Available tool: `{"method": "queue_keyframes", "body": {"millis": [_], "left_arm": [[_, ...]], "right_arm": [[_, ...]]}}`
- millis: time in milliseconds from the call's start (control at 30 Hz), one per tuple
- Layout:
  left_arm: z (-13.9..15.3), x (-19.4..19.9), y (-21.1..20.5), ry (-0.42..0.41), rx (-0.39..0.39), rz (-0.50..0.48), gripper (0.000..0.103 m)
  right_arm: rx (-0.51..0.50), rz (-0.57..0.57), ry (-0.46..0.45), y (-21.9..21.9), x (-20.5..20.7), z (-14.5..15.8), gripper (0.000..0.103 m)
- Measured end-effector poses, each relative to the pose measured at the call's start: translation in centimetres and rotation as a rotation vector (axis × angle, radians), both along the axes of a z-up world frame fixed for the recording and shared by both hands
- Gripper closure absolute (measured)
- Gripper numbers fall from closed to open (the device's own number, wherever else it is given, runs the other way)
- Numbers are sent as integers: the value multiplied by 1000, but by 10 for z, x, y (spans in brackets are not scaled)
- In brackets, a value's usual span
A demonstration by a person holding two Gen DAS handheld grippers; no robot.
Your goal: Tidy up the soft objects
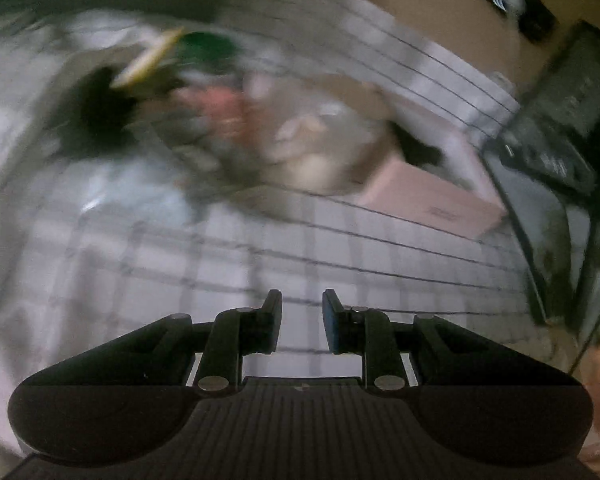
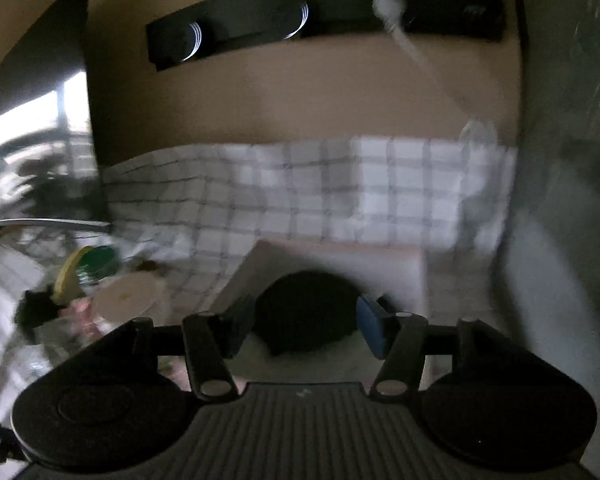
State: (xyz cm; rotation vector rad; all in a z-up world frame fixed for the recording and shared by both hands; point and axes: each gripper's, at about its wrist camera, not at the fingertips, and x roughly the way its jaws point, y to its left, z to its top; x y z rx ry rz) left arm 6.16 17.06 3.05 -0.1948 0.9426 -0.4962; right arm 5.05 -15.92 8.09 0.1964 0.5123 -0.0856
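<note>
Apparently mid-placement: the right gripper [image 2: 306, 330] brackets a dark soft object [image 2: 304, 312] over the pink box [image 2: 380, 268], grip uncertain; the left gripper [image 1: 302, 320], slightly parted, holds nothing; next, probably lowering it in.

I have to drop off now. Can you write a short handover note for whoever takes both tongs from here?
Left tongs: open, holding nothing, above the checked cloth.
Right tongs: fingers either side of a dark soft object over the pink box; the view is too blurred to confirm a firm grip.
Pile of mixed items lies on the cloth, left of the box; blur hides details.
Done: cannot tell.
Left: settle the dark object, then work through the pile.
</note>
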Motion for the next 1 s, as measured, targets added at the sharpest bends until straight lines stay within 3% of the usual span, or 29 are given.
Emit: {"method": "queue_keyframes", "body": {"millis": [167, 433, 700, 800, 900, 1000], "left_arm": [[-6, -2, 38, 1, -29, 135, 79], [-7, 10, 46, -22, 51, 189, 79], [-12, 33, 64, -30, 43, 245, 79], [-2, 41, 70, -92, 67, 254, 79], [17, 48, 76, -220, 152, 267, 79], [35, 61, 84, -323, 185, 298, 79]], "right_arm": [[13, 91, 123, 41, 5, -22, 40], [-34, 219, 307, 111, 1, -53, 40], [-37, 237, 396, 136, 0, -71, 38], [-53, 236, 399, 141, 0, -73, 33], [-71, 244, 410, 144, 1, -74, 22], [-109, 246, 430, 152, 3, -77, 14]]}}
